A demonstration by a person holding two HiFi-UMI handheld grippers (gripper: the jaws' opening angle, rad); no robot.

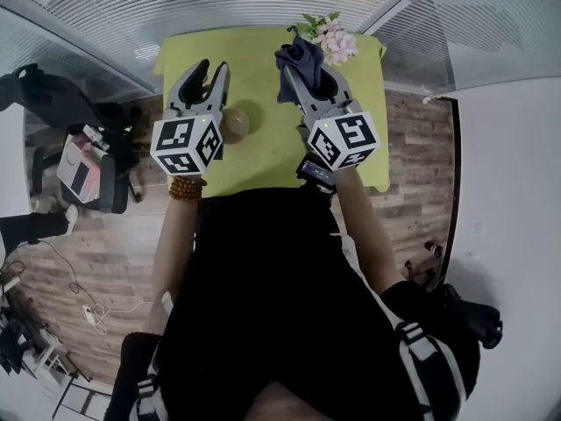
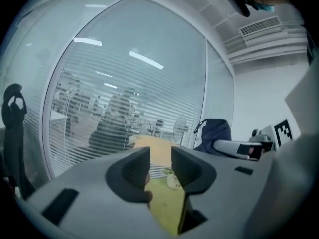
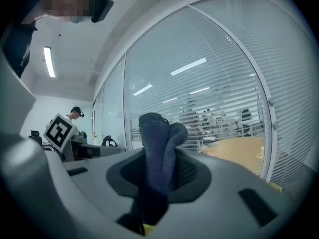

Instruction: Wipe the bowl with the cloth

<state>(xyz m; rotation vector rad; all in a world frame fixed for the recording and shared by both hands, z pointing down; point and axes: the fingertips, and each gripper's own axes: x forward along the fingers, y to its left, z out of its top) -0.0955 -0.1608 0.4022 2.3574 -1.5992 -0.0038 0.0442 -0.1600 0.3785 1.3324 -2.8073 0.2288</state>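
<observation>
Soft, nubbly knit cloth [image 3: 158, 153], smooth glossy bowl [image 1: 235, 123], matt table [image 1: 254, 77] — wood-plank floor [image 1: 412, 147], matt grey plastic left gripper [image 2: 160, 166].

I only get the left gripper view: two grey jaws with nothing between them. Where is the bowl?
Observer: The head view shows a brown bowl on the green table, beside the left gripper.
Visitor: And that blue lump on my right?
Observer: That is the cloth, pinched between the right gripper's jaws.
Visitor: Anything else there?
Observer: Pink flowers at the table's far edge.
</observation>
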